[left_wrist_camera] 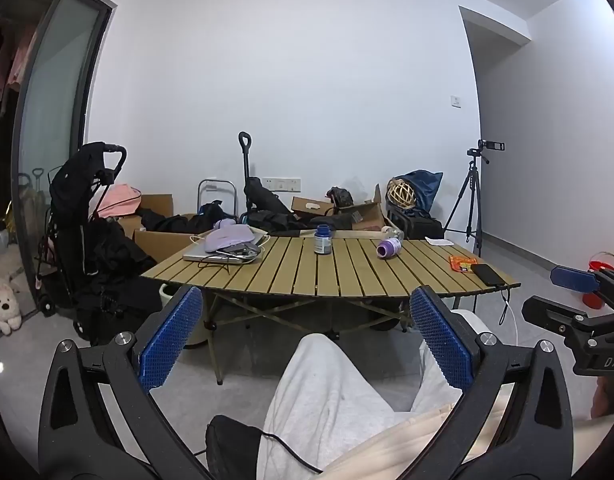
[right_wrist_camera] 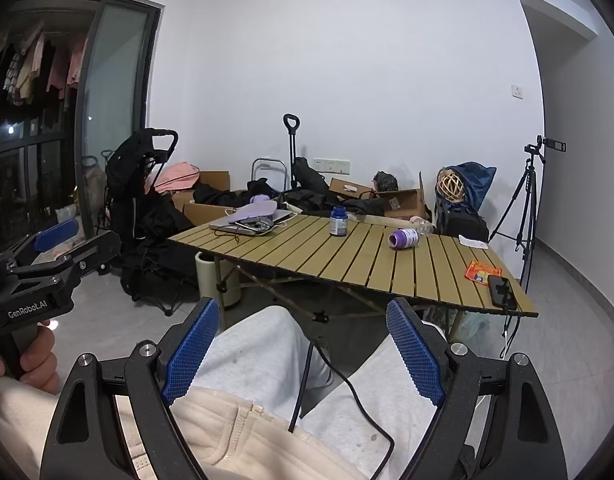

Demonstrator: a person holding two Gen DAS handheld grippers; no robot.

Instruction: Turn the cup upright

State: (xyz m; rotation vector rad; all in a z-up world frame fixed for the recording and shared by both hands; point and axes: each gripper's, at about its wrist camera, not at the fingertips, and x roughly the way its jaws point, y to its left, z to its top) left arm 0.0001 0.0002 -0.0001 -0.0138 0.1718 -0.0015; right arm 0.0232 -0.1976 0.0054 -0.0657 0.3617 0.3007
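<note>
A purple cup (left_wrist_camera: 389,247) lies on its side on the slatted wooden table (left_wrist_camera: 291,276), toward its far right; it also shows in the right wrist view (right_wrist_camera: 404,238). My left gripper (left_wrist_camera: 307,316) is open and empty, held low over my lap, well short of the table. My right gripper (right_wrist_camera: 303,336) is open and empty too, also over my lap; it shows at the right edge of the left wrist view (left_wrist_camera: 575,292). The left gripper shows at the left of the right wrist view (right_wrist_camera: 59,240).
On the table (right_wrist_camera: 347,264) stand a blue-capped bottle (left_wrist_camera: 322,239), a laptop under a purple pouch (left_wrist_camera: 227,242), an orange packet (left_wrist_camera: 462,263), a black phone (left_wrist_camera: 487,274) and a white paper (left_wrist_camera: 439,241). Stroller (left_wrist_camera: 83,216), boxes and a tripod (left_wrist_camera: 471,196) surround it.
</note>
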